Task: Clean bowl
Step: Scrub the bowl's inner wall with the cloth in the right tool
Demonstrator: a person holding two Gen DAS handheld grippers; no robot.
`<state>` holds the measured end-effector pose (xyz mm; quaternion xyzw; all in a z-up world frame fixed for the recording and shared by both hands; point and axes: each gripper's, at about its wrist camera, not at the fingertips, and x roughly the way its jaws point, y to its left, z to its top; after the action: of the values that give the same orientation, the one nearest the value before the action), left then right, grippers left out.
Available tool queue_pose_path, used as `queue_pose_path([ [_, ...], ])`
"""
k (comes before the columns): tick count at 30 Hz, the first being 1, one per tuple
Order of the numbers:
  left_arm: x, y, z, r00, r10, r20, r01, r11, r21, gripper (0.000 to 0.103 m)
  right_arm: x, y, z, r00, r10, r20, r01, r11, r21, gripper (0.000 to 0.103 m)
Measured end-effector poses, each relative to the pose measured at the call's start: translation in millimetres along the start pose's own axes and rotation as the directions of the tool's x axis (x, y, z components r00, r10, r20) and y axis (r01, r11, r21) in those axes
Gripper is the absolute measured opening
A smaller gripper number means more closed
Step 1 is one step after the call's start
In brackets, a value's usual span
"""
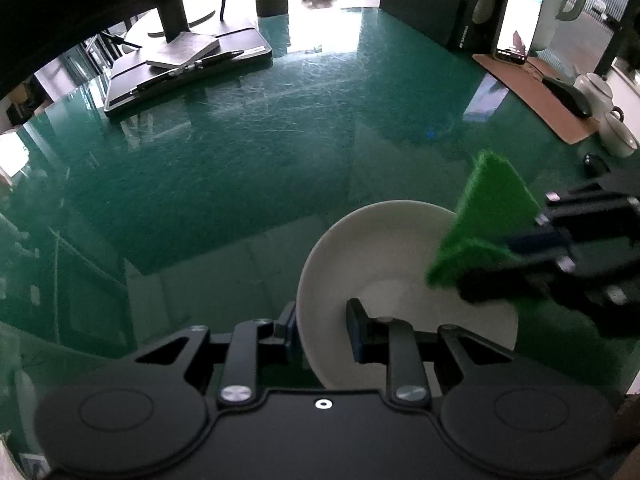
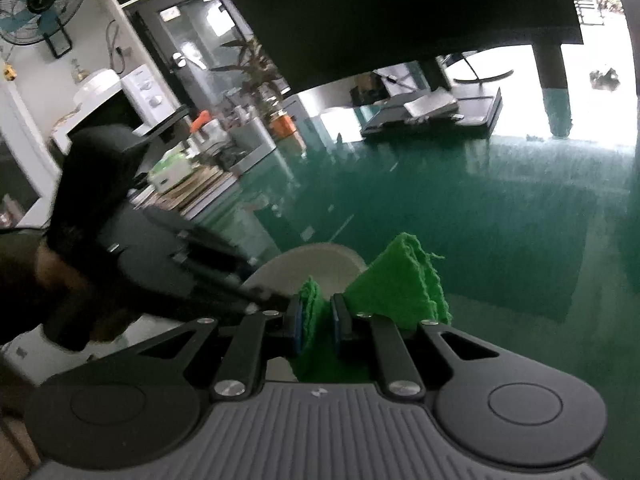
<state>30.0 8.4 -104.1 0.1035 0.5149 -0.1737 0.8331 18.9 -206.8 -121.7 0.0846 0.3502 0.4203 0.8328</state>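
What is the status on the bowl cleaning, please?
Left gripper clamped on white bowl rim. Right gripper holding green cloth above it. Nothing obstructing.

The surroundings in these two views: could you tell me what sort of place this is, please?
Probably a home office desk: a glass-topped green table with a monitor stand, a phone and a mouse.

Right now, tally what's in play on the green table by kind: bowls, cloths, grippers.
Bowls: 1, the white bowl, its rim clamped in the left gripper.
Cloths: 1, the green cloth, pinched in the right gripper.
Grippers: 2.
Total: 4.
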Motion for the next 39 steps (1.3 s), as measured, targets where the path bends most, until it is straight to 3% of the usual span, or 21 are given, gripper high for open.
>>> queue_pose_path([
  [7, -1, -4, -2, 1.0, 0.01, -0.004, -0.01, 1.0, 0.017, 0.025, 13, -9, 13, 0.999, -0.033, 0.022, 0.033, 0.999, 0.001, 0.013],
  [14, -1, -5, -2, 1.0, 0.012, -0.004, -0.012, 1.0, 0.024, 0.026, 0, 0, -3, 1.0, 0.005, -0.01, -0.005, 1.0, 0.015, 0.014],
  [23, -2, -8, -3, 1.0, 0.016, -0.005, -0.016, 0.999, 0.035, 0.027, 5, -7, 6, 0.999, -0.03, 0.013, 0.03, 0.999, 0.019, 0.014],
  [29, -2, -5, -3, 1.0, 0.013, -0.004, -0.013, 1.0, 0.028, 0.029, -3, 4, -7, 1.0, 0.01, -0.019, -0.01, 1.0, 0.017, 0.014],
  [39, -6, -17, -9, 1.0, 0.015, -0.003, -0.015, 1.0, 0.022, 0.029, 16, -18, 20, 1.0, -0.019, 0.011, 0.02, 1.0, -0.024, 0.013],
])
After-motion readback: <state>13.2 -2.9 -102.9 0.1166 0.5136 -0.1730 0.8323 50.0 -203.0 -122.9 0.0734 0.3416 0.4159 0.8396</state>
